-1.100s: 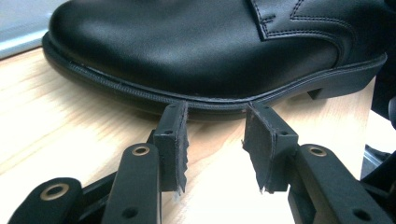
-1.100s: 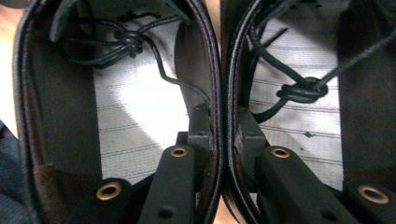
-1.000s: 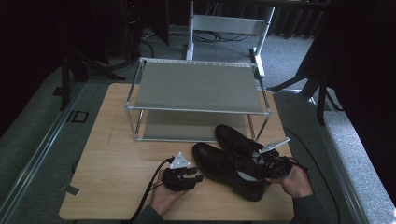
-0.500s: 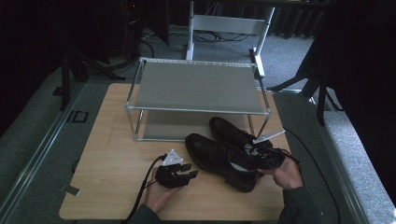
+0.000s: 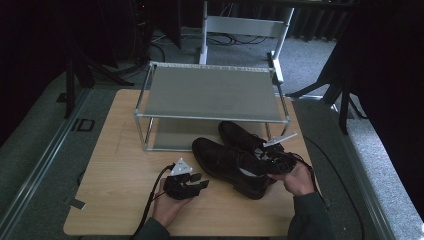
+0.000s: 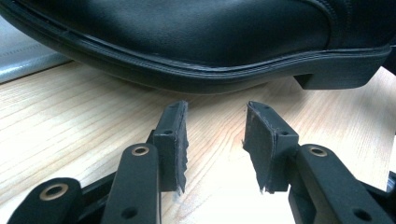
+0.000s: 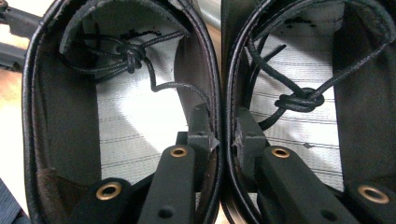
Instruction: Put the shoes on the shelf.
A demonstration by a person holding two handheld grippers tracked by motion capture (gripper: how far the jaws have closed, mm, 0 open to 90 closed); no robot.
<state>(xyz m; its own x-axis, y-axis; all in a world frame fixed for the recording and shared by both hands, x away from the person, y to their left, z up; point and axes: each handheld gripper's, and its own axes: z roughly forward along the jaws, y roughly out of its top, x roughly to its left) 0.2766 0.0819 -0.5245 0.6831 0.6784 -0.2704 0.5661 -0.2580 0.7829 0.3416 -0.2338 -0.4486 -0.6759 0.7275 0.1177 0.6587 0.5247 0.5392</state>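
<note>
Two black leather lace-up shoes lie side by side on the wooden table in front of the rack, the near shoe (image 5: 225, 162) and the far shoe (image 5: 239, 135). My right gripper (image 5: 272, 161) is at their heel ends. In the right gripper view it (image 7: 223, 126) is shut on the two touching inner walls, one jaw inside the left shoe (image 7: 121, 116) and one inside the right shoe (image 7: 303, 126). My left gripper (image 5: 197, 181) rests open on the table just left of the near shoe. Its jaws (image 6: 215, 140) hold nothing and face the shoe's sole and side (image 6: 196, 42).
A two-tier metal rack (image 5: 210, 92) stands at the back of the table (image 5: 125, 150), its top shelf bare. The far shoe's toe lies close to the rack's lower shelf. Cables trail from both grippers toward the table's near edge.
My right gripper has carried both shoes left and a little farther from me, closer to the rack. My left gripper has stayed open in nearly the same place.
</note>
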